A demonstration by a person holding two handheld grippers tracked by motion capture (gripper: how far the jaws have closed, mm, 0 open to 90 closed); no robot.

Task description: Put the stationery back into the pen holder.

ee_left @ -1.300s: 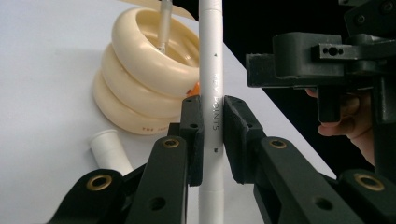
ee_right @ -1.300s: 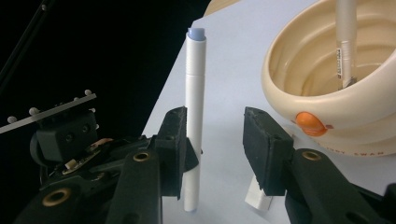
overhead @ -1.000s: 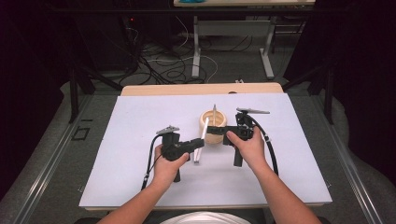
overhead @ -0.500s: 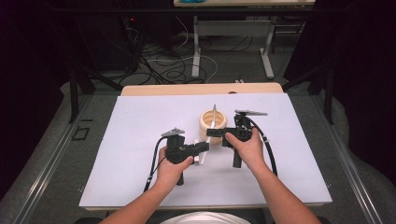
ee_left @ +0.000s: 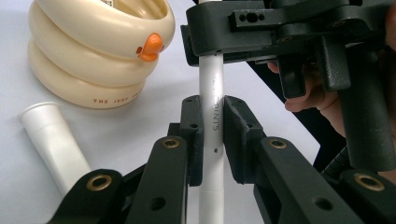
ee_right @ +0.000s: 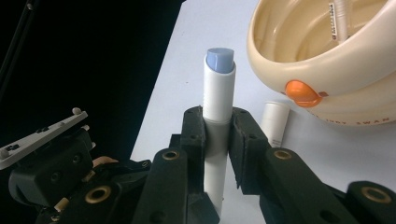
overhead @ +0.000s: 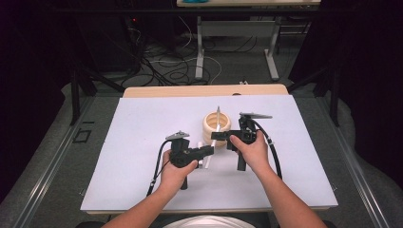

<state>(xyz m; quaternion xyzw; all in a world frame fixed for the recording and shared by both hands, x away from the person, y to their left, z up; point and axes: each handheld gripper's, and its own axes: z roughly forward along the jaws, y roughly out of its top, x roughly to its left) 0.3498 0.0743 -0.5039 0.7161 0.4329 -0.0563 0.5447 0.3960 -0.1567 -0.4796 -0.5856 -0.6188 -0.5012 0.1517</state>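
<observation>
A white pen (ee_left: 210, 79) with a grey-blue end (ee_right: 219, 59) is held by both grippers at once. My left gripper (ee_left: 208, 112) is shut on its lower part, and my right gripper (ee_right: 217, 123) is shut on it higher up. In the high view the left gripper (overhead: 209, 151) and the right gripper (overhead: 219, 136) meet tip to tip just in front of a cream ribbed holder (overhead: 216, 124). The holder (ee_left: 93, 51) has an orange knob and another pen standing in it. A white cap (ee_left: 51, 140) lies on the table beside it.
A white mat (overhead: 142, 128) covers the table, with open space to the left, right and front of the hands. A wooden strip (overhead: 204, 90) runs along its far edge. Cables and table legs are on the floor beyond.
My left hand and gripper have shifted slightly toward the front and right, closer under the right gripper. The right hand has barely moved.
</observation>
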